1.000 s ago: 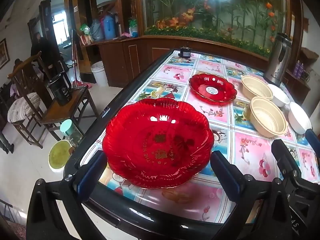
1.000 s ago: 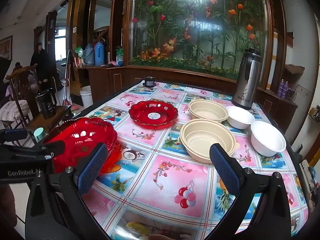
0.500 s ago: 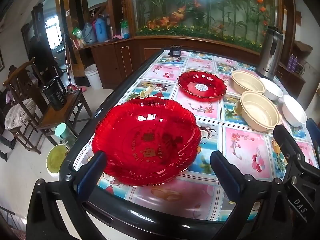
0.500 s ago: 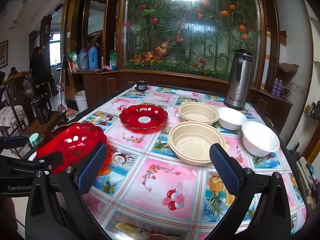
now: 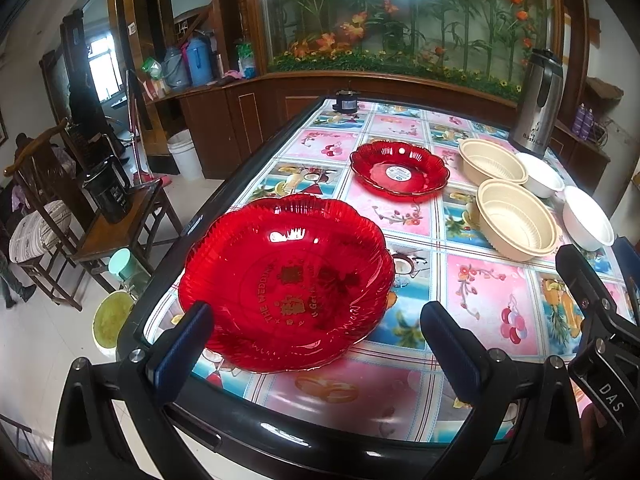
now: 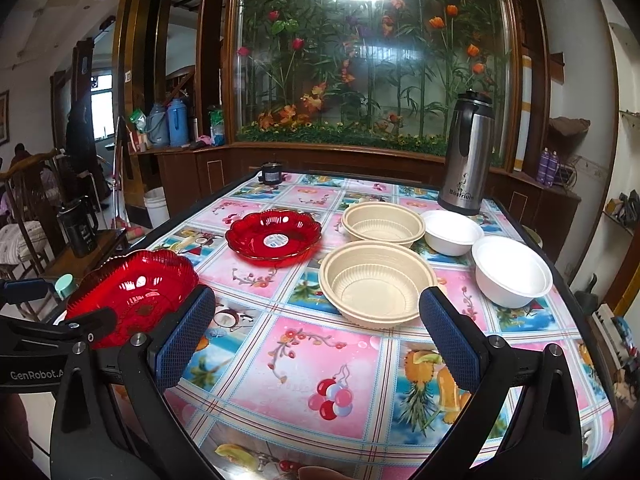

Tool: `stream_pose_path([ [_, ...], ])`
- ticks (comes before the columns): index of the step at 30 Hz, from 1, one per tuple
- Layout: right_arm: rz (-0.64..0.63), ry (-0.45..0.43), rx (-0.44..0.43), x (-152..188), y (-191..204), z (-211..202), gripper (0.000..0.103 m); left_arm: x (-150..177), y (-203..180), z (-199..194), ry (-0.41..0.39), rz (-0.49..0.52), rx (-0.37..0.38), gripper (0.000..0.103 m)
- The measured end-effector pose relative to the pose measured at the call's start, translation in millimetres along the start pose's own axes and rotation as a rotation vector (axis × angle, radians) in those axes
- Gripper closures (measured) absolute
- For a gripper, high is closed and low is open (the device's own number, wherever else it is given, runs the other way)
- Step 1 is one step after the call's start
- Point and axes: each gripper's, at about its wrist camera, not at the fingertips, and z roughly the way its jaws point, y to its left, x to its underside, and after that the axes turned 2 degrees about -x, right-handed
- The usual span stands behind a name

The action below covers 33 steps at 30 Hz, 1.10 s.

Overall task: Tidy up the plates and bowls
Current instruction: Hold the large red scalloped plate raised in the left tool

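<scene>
A large red plate (image 5: pixel 286 284) lies at the table's near left corner; it also shows in the right wrist view (image 6: pixel 132 296). My left gripper (image 5: pixel 316 336) is open and empty just in front of its near rim. A smaller red plate (image 5: pixel 400 170) (image 6: pixel 274 238) lies farther back. Two beige bowls (image 6: pixel 376 280) (image 6: pixel 384 222) and two white bowls (image 6: pixel 512 274) (image 6: pixel 452 230) stand at the right. My right gripper (image 6: pixel 316 336) is open and empty over the near middle of the table, short of the nearer beige bowl.
A steel thermos jug (image 6: pixel 464 160) stands at the back right and a small black object (image 6: pixel 272 172) at the back edge. The table (image 6: pixel 340 360) has a patterned cloth and a dark raised rim. A chair with a black kettle (image 5: pixel 110 190) stands left of the table.
Both grippers have drawn back and risen a little, so the table looks farther away. The plates and bowls have not moved.
</scene>
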Motion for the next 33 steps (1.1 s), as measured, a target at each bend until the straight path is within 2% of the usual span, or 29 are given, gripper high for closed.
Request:
stream_pose_path([
  [33, 0.006, 0.016, -0.027, 8.4, 4.3, 6.1, 0.000, 5.0, 8.0, 5.7, 0.015, -0.015, -0.007, 0.000],
])
